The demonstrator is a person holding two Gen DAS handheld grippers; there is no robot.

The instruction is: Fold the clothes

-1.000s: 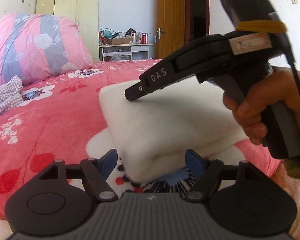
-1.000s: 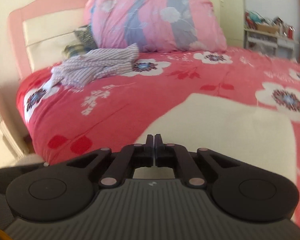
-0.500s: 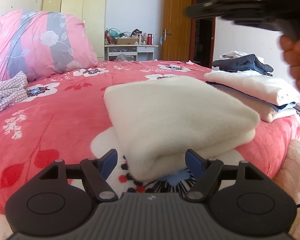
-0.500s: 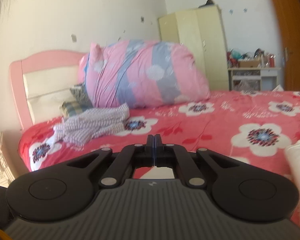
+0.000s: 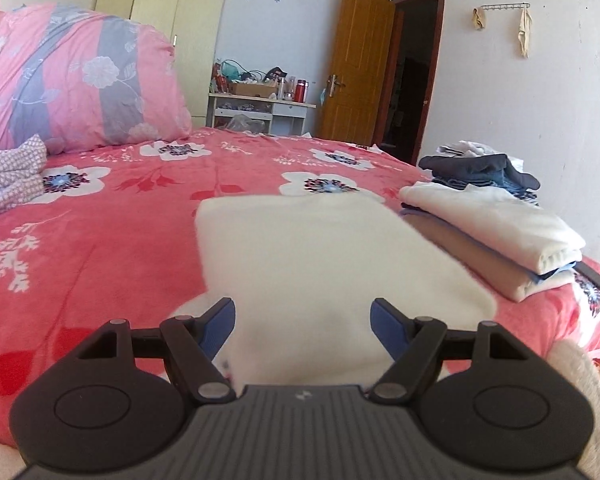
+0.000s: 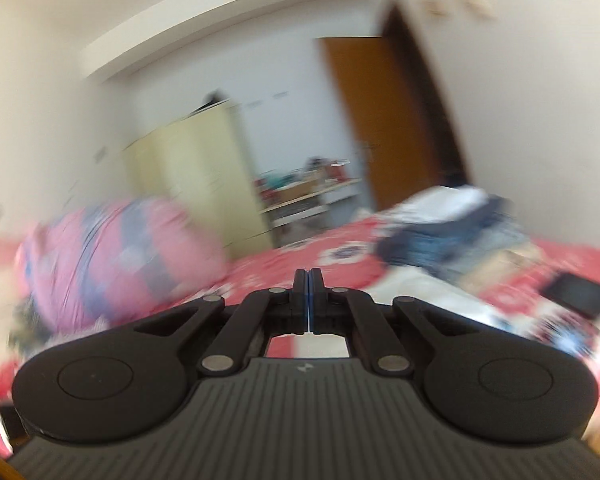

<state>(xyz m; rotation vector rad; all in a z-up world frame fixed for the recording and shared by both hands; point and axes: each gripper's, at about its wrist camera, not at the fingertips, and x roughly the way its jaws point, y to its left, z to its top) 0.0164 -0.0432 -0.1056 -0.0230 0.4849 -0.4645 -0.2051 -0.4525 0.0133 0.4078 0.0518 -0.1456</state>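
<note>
A folded white fleecy garment [image 5: 320, 248] lies on the red flowered bedspread [image 5: 100, 248]. Its near end fills the gap between the blue pads [image 5: 220, 320] of my left gripper [image 5: 302, 316], which is shut on it across its width and holds that end slightly raised. The right wrist view is smeared by motion. My right gripper [image 6: 308, 284] is shut with nothing between its fingers, up in the air and pointing level across the bed toward the wardrobe [image 6: 204, 176]. It is out of the left wrist view.
A stack of folded clothes [image 5: 496, 232] sits at the bed's right edge, with dark garments [image 5: 480, 168] piled behind it. A checked garment [image 5: 8, 176] lies crumpled at the left beside a big pink quilt [image 5: 72, 80]. A dark flat object [image 6: 580, 292] rests near the stack.
The right gripper lifted off the white garment and swung away out of the left wrist view, its own view sweeping right. The left gripper rose a little with the garment's near end.
</note>
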